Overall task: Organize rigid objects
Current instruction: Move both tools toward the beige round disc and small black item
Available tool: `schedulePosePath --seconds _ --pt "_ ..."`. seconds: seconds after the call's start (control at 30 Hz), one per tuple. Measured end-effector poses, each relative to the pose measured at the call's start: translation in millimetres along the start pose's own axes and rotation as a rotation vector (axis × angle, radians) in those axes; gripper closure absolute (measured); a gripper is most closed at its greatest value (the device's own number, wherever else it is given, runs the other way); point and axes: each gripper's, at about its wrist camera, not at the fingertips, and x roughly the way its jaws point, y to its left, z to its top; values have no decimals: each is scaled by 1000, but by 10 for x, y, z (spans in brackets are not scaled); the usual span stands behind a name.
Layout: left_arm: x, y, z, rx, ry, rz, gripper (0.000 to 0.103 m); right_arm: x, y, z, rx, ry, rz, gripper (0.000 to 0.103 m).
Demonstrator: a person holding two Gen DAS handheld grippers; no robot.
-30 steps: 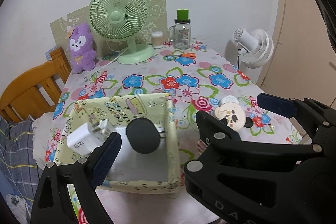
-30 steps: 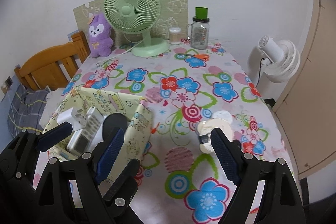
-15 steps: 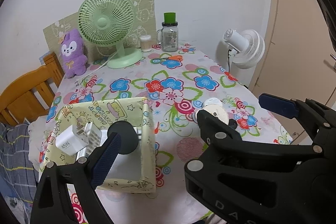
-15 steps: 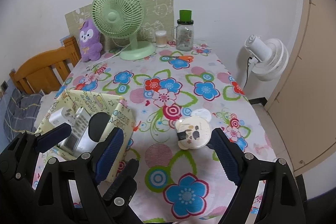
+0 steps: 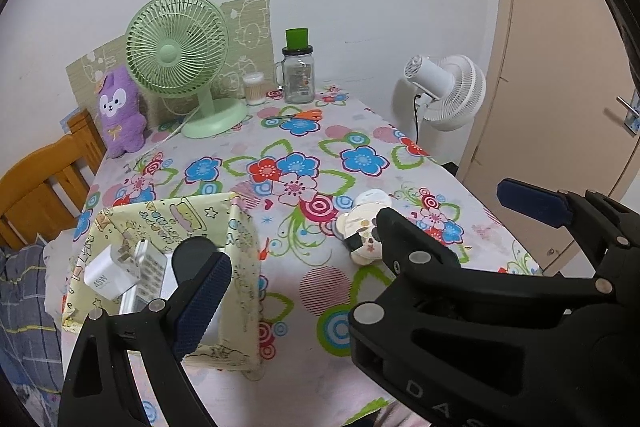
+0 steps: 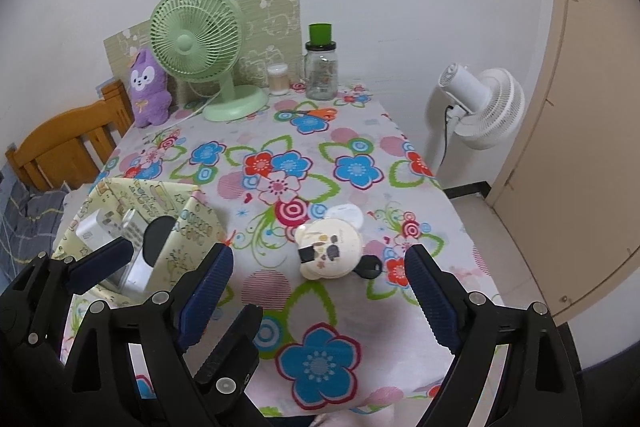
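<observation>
Hovering at the near edge of the floral worktop [image 6: 336, 131], both tools stand open with nothing between their pads. The right tool [image 6: 318, 291] brackets the cream bear-shaped case [image 6: 332, 247], which lies flat just beyond its fingertips at 12 o'clock; its jaws have just been opening wider, and nothing sits between them yet, so I judge this the next thing to be picked up. The left tool [image 6: 150, 259] hangs over the near wall of the yellow patterned storage box [image 5: 240, 267], which sits at 10 o'clock from the case. Inside lie a white charger plug [image 5: 106, 273], a white remote control [image 5: 142, 277] and a black round disc [image 5: 194, 255], gathered there as the tidied pile. A smaller white round lid [image 6: 348, 215] rests touching the case's far side, still outside the box
</observation>
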Motion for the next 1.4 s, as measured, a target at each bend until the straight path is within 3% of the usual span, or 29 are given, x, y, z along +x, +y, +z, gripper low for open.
schedulePosePath --seconds 0.2,0.6,0.83,0.93,1.23,1.4 --pt "80 -55 -23 -42 10 7 7 58 -100 -30 11 2 -7 12" --pt "394 -249 -119 -27 46 9 7 339 -334 -183 25 24 -5 12" --pt "624 -331 -221 -20 54 -24 7 536 -424 -277 -29 -2 -6 13" --pt "731 -346 -279 -33 54 1 8 627 -447 -327 -49 -14 3 12" --pt "1020 -398 -440 -29 91 -18 8 913 -537 -500 -53 20 44 13" --pt "1175 -410 -497 -10 101 8 8 1050 -560 -560 -82 25 36 13"
